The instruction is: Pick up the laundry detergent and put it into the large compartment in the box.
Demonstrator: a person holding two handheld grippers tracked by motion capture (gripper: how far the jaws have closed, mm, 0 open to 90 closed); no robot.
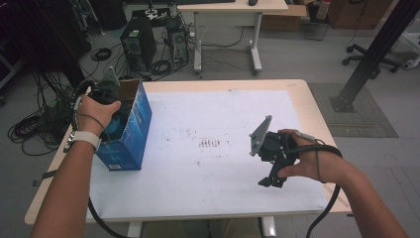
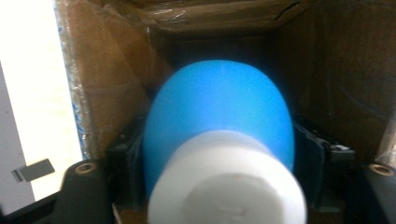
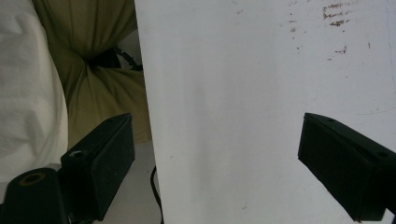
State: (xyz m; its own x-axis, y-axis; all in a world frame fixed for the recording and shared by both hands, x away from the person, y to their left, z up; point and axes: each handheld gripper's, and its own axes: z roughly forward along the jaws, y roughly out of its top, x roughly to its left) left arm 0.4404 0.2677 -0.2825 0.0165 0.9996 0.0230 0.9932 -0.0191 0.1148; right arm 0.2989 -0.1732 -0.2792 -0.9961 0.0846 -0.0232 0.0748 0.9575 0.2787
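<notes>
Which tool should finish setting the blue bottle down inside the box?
Left. The left tool is already inside the blue box, with the blue bottle between its jaws. The right tool hangs open over the white mat, well away.

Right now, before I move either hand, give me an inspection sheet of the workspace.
Surface: table under a white sheet with small brown stains.
Job's things: blue box open at top, standing at the left edge; blue bottle with a white cap inside it.
Clutter: nothing seen.
Grippers: left gripper reaches into the box, bottle between its jaws, contact unclear; right gripper open above the sheet, holding nothing.
Cables: one trails from each gripper.
Surroundings: computer tower, floor cables, second desk, office chair base.
</notes>
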